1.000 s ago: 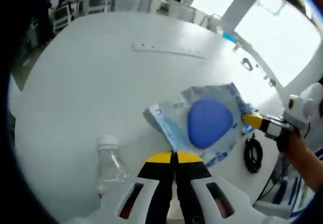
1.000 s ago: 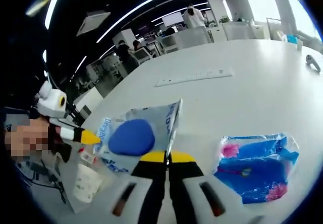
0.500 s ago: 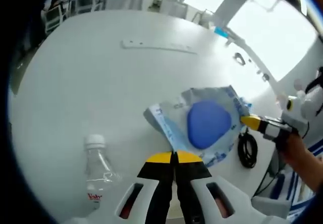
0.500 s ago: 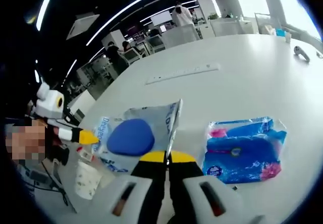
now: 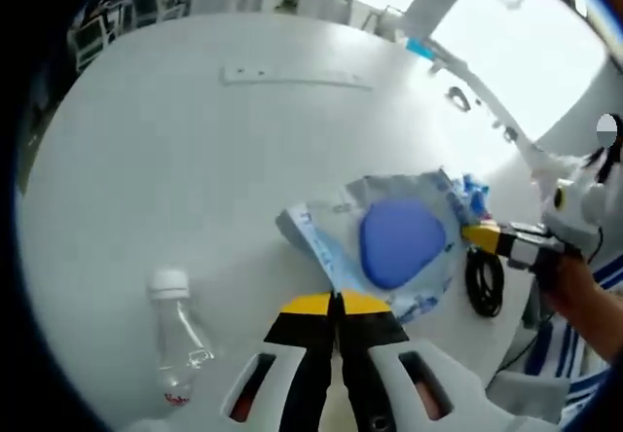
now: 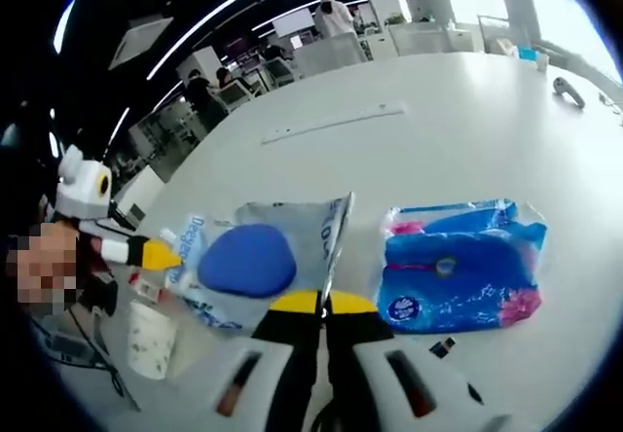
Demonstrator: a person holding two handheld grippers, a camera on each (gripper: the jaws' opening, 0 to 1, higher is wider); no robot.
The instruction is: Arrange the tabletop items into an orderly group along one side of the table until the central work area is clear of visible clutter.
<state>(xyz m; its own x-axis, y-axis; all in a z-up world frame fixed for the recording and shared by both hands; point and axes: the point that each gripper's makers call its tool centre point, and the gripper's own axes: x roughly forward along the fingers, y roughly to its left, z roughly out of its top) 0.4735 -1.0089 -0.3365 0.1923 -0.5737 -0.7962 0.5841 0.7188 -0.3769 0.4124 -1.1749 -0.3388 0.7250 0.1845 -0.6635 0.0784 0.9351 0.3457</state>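
Left gripper view: left gripper (image 5: 336, 303) jaws pinched shut on clear pouch (image 5: 389, 242) edge at 6 o'clock; right gripper (image 5: 474, 234) clamped its 3 o'clock edge. Water bottle (image 5: 176, 340) lay at 8 o'clock. Bare bench (image 5: 175, 150) spread from 9 to 12. Right gripper view: tissue pack (image 6: 458, 279) just beside pouch, 3 o'clock.
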